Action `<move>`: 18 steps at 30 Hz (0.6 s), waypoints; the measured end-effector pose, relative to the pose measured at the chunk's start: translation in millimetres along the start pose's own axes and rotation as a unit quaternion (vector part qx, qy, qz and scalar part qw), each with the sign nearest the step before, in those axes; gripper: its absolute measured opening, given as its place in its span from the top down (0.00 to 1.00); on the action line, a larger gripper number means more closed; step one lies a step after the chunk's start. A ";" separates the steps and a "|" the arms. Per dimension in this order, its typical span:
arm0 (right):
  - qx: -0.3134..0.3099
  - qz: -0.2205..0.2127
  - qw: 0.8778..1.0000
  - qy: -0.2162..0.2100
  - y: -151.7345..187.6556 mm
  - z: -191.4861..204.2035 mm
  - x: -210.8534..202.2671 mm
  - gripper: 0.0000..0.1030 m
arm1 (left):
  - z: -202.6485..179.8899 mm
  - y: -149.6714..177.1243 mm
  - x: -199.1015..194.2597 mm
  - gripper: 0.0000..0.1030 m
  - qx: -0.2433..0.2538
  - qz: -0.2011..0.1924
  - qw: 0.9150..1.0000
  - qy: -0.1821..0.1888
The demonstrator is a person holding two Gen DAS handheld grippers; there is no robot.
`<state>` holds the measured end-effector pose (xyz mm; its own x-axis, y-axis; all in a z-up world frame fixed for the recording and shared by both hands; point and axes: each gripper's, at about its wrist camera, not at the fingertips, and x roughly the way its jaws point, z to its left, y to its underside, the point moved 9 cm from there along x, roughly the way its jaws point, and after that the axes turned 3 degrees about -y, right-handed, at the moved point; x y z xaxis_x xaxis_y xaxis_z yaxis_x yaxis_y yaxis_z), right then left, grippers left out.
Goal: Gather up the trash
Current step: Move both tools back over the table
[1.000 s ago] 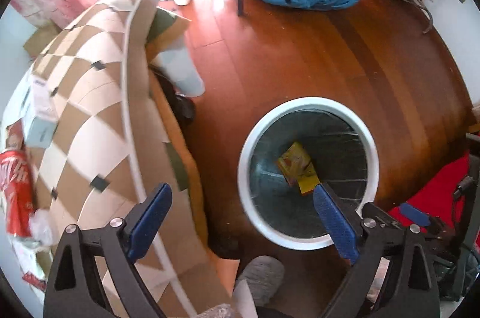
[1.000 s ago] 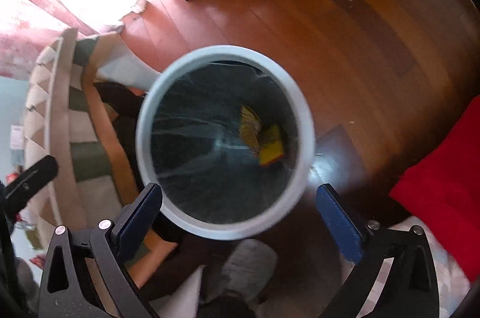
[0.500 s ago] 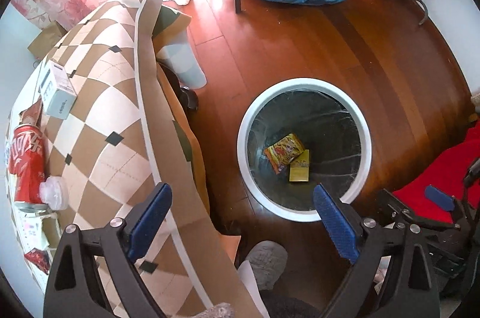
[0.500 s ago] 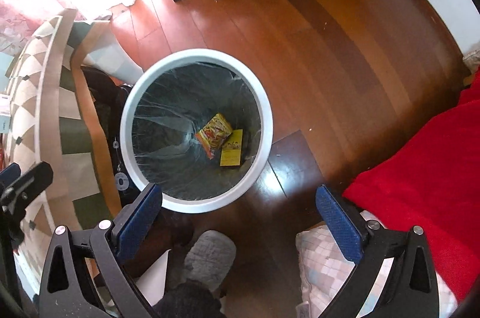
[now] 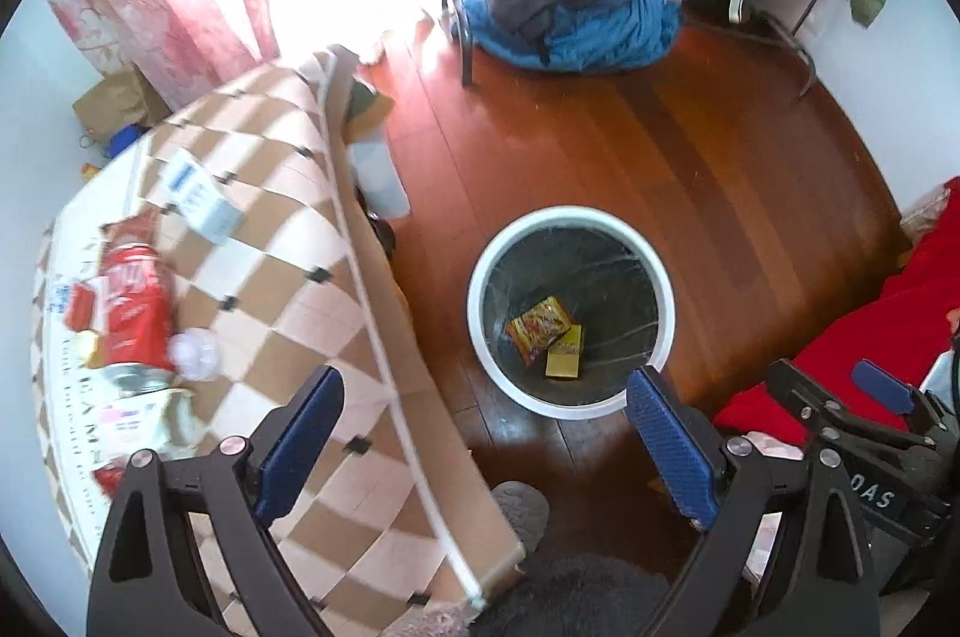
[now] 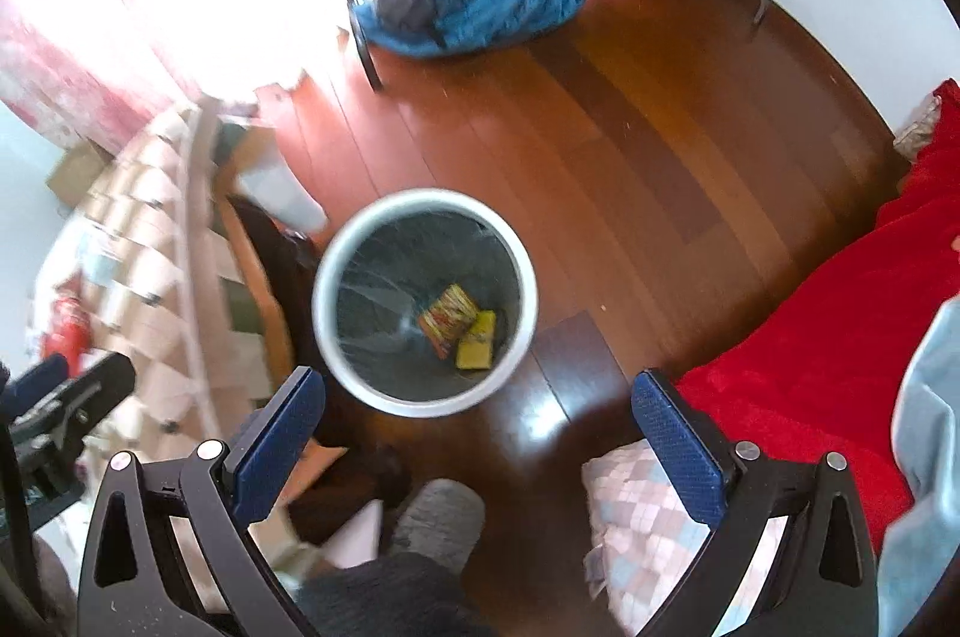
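the round white-rimmed trash bin with a dark liner (image 5: 570,313) stands on the reddish wooden floor (image 5: 690,156), just beside the edge of the table under a brown-and-cream checked cloth (image 5: 288,241). at its bottom lie an orange-red snack wrapper (image 5: 539,328) and a small yellow flat packet (image 5: 564,359), touching each other. the wrapper's long axis runs diagonally, its upper end toward the far right of the bin; the yellow packet lies nearly square to us.

over the last second both cameras have risen and pulled back from the bin: it filled much of each view and now sits smaller, and more of the table has come into the left view. we judge a drop is done and we are turning to the next piece.

that trash is on the table: a crushed red soda can (image 5: 135,319), lying on its side with its long axis running away from us, its silver end nearest us; a crumpled white wad (image 5: 195,353) touching it; a small white-and-blue carton (image 5: 201,199) farther off; and red wrappers (image 5: 84,310) by the far edge.

our left gripper (image 5: 480,448) is spread wide and carries nothing, hovering over the table edge and the bin. our right gripper (image 6: 477,433) is likewise wide and empty, above the floor near the bin, with a red blanket (image 6: 828,337) to its right.

the can looks the likeliest next pick; gripping across its narrow width should suit.
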<state>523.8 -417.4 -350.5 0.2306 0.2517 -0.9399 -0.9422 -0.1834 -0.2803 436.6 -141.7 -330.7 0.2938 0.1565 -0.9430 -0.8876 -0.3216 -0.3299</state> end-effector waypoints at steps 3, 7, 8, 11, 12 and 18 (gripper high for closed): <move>0.003 -0.029 0.999 -0.028 -1.4 21.9 -40.4 0.00 | 18.2 -2.0 -35.1 0.06 -0.012 -0.030 0.999 -0.001; -0.019 -0.051 0.996 -0.068 3.7 75.4 -81.4 0.00 | 70.0 5.5 -80.7 0.06 -0.047 -0.070 0.996 -0.005; -0.031 -0.048 0.995 -0.080 7.6 94.9 -87.3 0.00 | 81.4 8.0 -85.3 0.06 -0.055 -0.074 0.996 -0.008; -0.073 -0.021 0.990 -0.117 25.7 163.1 -89.2 0.00 | 143.1 28.7 -98.7 0.06 -0.091 -0.083 0.992 -0.036; -0.082 -0.013 0.989 -0.123 31.1 178.7 -87.1 0.00 | 168.6 39.1 -99.1 0.06 -0.105 -0.083 0.990 -0.052; -0.153 0.048 0.976 -0.146 59.4 312.9 -39.0 0.00 | 309.6 121.0 -58.9 0.08 -0.203 -0.036 0.973 -0.107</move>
<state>382.9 -140.7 -269.5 0.0230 0.4711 -0.8818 -0.8288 -0.4843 -0.2803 202.1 99.4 -301.3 0.2317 0.3686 -0.9003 -0.6412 -0.6381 -0.4262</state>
